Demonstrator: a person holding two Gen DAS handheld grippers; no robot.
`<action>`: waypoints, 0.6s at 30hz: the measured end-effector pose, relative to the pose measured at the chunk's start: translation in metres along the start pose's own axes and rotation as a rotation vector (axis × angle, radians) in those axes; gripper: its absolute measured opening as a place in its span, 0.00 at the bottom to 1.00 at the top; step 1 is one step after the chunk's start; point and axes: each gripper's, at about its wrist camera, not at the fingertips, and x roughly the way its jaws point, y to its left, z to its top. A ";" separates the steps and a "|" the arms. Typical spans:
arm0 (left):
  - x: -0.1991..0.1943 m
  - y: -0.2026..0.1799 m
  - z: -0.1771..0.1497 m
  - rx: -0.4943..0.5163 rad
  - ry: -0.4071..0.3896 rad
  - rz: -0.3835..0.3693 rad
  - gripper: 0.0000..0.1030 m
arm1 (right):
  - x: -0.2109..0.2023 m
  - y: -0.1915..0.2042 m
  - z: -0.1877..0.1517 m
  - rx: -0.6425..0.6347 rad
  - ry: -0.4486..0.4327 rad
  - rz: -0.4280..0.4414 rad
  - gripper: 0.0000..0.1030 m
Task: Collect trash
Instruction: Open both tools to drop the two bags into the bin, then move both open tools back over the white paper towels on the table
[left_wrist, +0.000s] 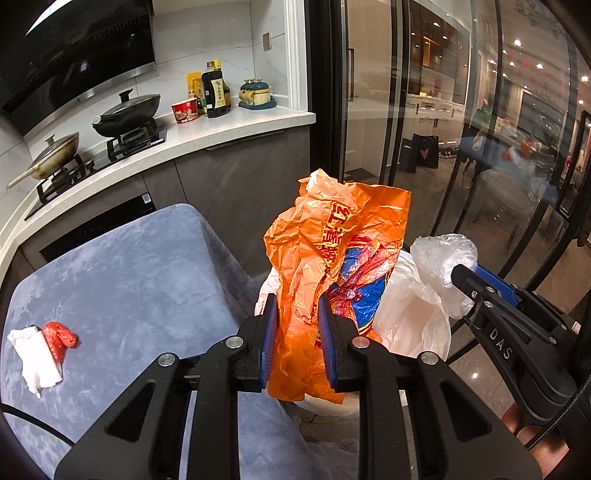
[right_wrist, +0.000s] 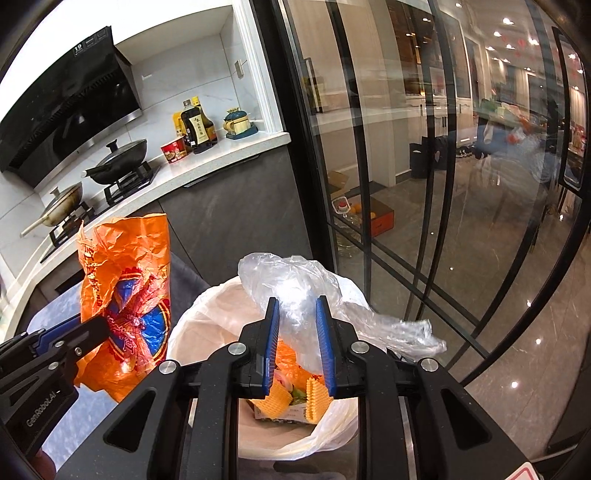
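Observation:
My left gripper (left_wrist: 297, 347) is shut on a crumpled orange plastic bag (left_wrist: 332, 236) and holds it upright beside the bin; the bag also shows in the right wrist view (right_wrist: 125, 280). My right gripper (right_wrist: 297, 343) is shut on a clear plastic bag (right_wrist: 295, 284) and holds it over the white-lined trash bin (right_wrist: 207, 314). The clear bag also shows in the left wrist view (left_wrist: 443, 258). The bin holds yellow and orange wrappers (right_wrist: 280, 398). A white tissue (left_wrist: 35, 354) and a red wrapper (left_wrist: 59, 339) lie on the blue-grey cloth-covered table (left_wrist: 129, 280).
A kitchen counter (left_wrist: 221, 129) with a stove, two pans (left_wrist: 125, 114), bottles and a red cup runs behind the table. Glass sliding doors (right_wrist: 424, 184) stand to the right of the bin, above a glossy floor.

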 end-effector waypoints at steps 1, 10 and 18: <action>0.001 0.001 0.000 -0.003 0.003 0.001 0.22 | 0.000 0.000 0.000 -0.002 0.001 0.000 0.20; 0.004 0.005 0.002 -0.030 0.004 0.001 0.38 | -0.001 0.002 0.001 -0.006 -0.020 -0.001 0.44; 0.003 0.007 0.003 -0.037 0.000 -0.001 0.41 | -0.003 0.001 0.003 -0.005 -0.034 -0.002 0.47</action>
